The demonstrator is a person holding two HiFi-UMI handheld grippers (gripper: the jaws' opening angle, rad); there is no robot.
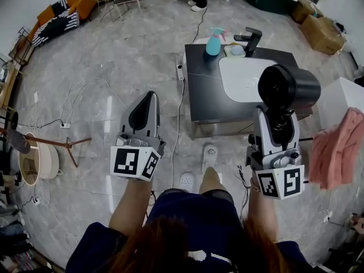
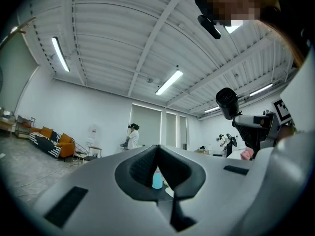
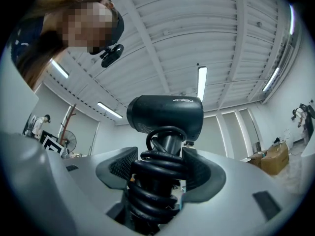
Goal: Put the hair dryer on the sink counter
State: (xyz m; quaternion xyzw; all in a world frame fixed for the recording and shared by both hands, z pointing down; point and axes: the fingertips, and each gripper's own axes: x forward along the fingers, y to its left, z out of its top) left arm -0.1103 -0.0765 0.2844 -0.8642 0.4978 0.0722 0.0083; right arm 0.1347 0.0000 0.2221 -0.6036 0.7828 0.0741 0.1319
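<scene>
Black plastic hair dryer [image 1: 289, 87] is riding in the right gripper [image 1: 277, 124], not on the counter yet. Jaws are clamping the handle and standing fairly wide, because the coiled black cord [image 3: 153, 181] is wound round it. Pads are pressing on the coils from both sides. Handle is running along the jaws; barrel is sitting crosswise on top, round end facing the head camera. Left gripper [image 1: 149, 98] is hanging at 9 o'clock of the right one, jaws together, carrying nothing.

Dark rectangular sink counter [image 1: 202, 95] with white oval basin [image 1: 242, 78] is lying at 12 o'clock of the dryer, just beyond it. Barrel is overlapping the basin's right edge in head view; height above it not readable. Right gripper is the nearer one, so my read: it is placing, forward and down, bare dark top at 9 o'clock of the basin looking flattest. Teal plastic spray bottle [image 1: 214, 41] and black metal faucet [image 1: 250, 40] are standing at the far edge.

Right gripper view is showing the grip on the cord plus ceiling, no counter. Head view is showing the counter but hiding pad contact. Left gripper view is catching the dryer at 2 o'clock.
</scene>
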